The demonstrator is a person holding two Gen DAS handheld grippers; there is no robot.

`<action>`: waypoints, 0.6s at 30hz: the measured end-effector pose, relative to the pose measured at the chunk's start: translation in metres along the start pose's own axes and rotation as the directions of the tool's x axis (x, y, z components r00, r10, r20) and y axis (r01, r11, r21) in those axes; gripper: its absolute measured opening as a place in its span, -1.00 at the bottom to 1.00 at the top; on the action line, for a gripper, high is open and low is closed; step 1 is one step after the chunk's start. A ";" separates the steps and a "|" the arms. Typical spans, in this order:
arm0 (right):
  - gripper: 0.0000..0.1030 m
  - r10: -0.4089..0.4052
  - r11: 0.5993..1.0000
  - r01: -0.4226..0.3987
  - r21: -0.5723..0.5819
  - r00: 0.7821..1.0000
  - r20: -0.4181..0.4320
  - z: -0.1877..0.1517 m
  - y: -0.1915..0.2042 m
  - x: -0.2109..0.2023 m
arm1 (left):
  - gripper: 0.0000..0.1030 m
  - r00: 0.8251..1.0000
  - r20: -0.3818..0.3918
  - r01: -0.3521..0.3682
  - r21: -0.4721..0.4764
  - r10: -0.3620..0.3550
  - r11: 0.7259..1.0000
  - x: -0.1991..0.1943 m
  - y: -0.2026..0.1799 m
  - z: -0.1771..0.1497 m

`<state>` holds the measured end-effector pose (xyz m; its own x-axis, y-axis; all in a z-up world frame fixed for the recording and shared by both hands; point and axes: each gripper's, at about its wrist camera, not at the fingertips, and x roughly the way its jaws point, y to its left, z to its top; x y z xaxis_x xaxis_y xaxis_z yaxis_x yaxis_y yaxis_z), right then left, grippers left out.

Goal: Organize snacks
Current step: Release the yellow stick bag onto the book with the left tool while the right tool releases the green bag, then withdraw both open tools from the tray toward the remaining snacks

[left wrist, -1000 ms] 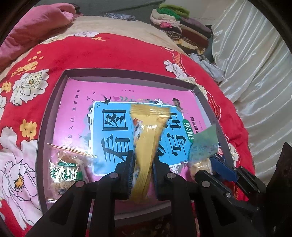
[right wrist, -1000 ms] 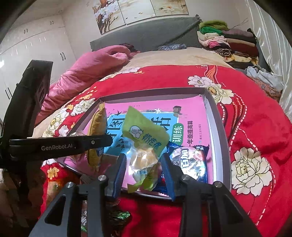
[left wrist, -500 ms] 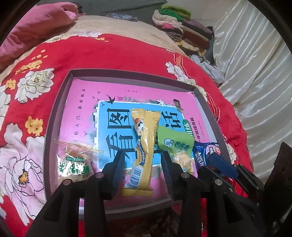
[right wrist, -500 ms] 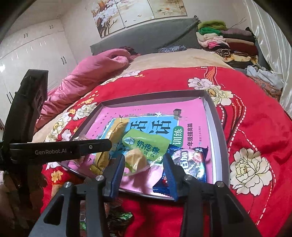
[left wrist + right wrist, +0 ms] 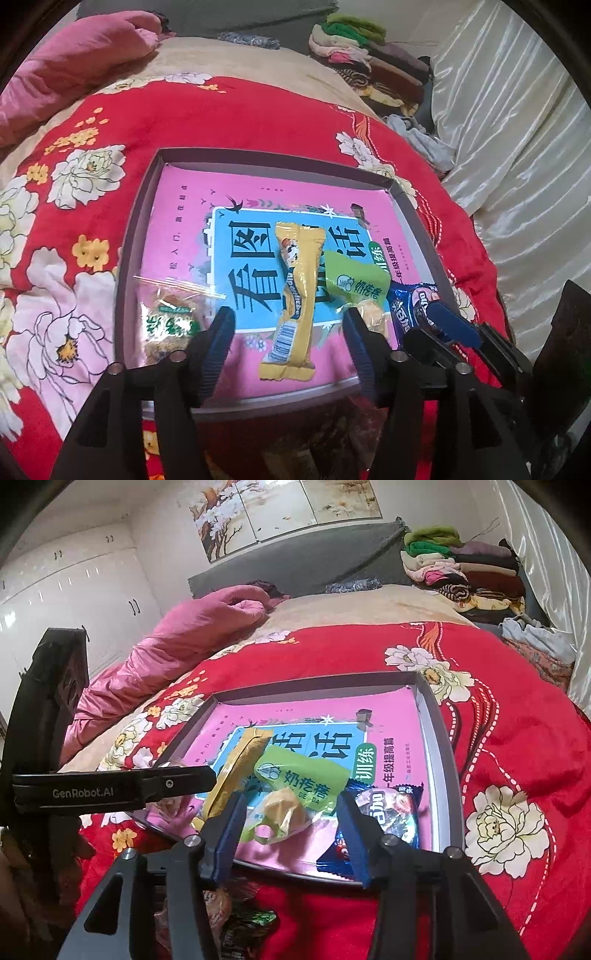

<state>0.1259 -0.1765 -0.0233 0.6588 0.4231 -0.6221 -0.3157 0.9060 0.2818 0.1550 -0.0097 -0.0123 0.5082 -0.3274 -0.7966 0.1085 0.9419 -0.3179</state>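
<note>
A shallow grey tray lined with a pink and blue book cover lies on the red floral quilt. In it lie a yellow snack bar, a green-topped packet, a blue packet and a clear green-labelled packet. My left gripper is open and empty, its jaws either side of the yellow bar's near end. My right gripper is open and empty, astride the green-topped packet.
More wrapped snacks lie on the quilt below the tray's near edge. A pink duvet is bunched at the far left. Folded clothes are stacked at the back right. A white satin curtain hangs on the right.
Both grippers have opened and let go: the yellow bar and the green-topped packet now lie flat in the tray. Both grippers have drawn back a little.
</note>
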 end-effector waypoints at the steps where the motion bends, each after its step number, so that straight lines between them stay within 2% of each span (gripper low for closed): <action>1: 0.05 0.002 1.000 -0.002 -0.001 1.000 0.007 0.000 0.000 -0.001 | 0.39 1.000 0.001 -0.001 -0.001 0.001 1.000 -0.002 0.001 -0.001; 3: 0.12 0.015 1.000 -0.015 -0.011 1.000 0.022 0.002 0.003 -0.004 | 0.40 1.000 0.005 -0.003 -0.004 0.003 1.000 -0.006 0.002 -0.002; 18: 0.18 0.032 0.999 -0.031 -0.020 0.998 0.046 0.000 0.013 -0.023 | 0.45 0.999 0.025 -0.032 -0.009 0.033 0.999 -0.037 0.015 -0.013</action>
<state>0.1067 -0.1748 -0.0053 0.6791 0.4519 -0.5784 -0.3494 0.8920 0.2867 0.1265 0.0160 0.0055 0.5327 -0.2946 -0.7934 0.0843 0.9513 -0.2966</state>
